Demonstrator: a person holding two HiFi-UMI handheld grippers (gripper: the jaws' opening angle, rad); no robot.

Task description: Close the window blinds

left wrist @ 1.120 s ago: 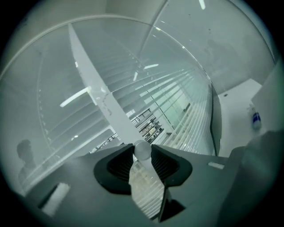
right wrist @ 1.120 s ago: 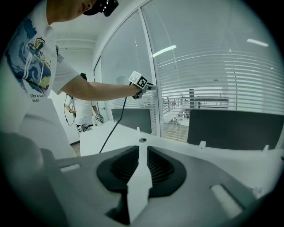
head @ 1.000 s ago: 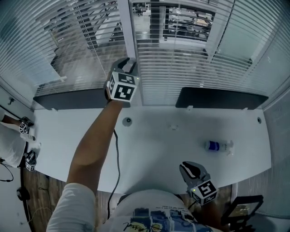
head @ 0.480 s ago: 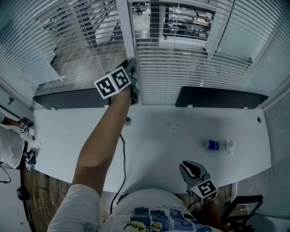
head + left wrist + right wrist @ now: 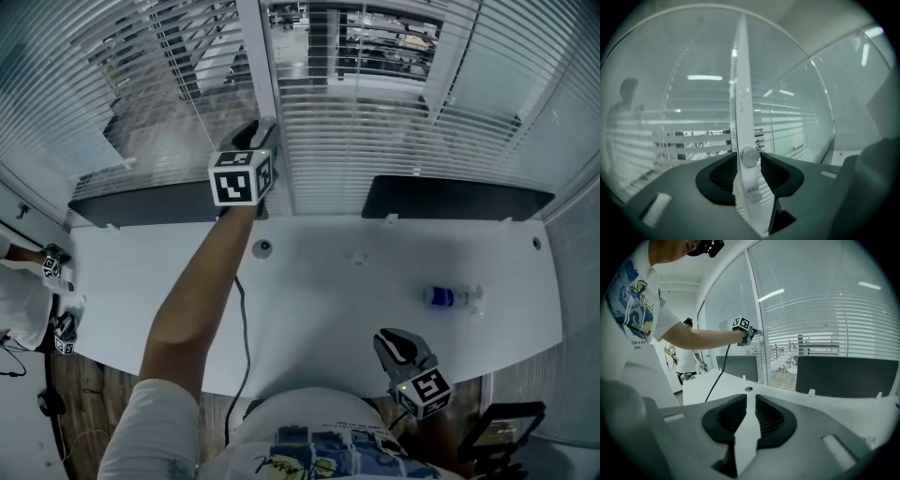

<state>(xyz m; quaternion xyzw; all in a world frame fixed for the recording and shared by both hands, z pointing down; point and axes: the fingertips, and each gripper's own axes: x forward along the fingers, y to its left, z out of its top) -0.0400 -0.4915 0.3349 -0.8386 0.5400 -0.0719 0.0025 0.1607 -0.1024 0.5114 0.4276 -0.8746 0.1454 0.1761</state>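
The left gripper (image 5: 255, 136) has its jaws around a small round knob (image 5: 750, 156) on the white window post (image 5: 251, 66). The jaws have just been opening, and the pads now stand just beside the knob on either side rather than squeezing it. My guess is that this knob tilts the slats and the grip is being loosened to take a fresh hold for another twist. The left forearm (image 5: 202, 300) reaches out nearly straight across the table (image 5: 328, 309) to the post, the gripper about level, its marker cube turned towards the head camera. The blinds (image 5: 375, 141) hang on both sides of the post. To its right their slats are open enough to show the room beyond, so closing seems unfinished. The right gripper (image 5: 398, 345) waits well back from the post at the table's near edge, tilted a little downward, jaws drawn to a thin slit with nothing between them.
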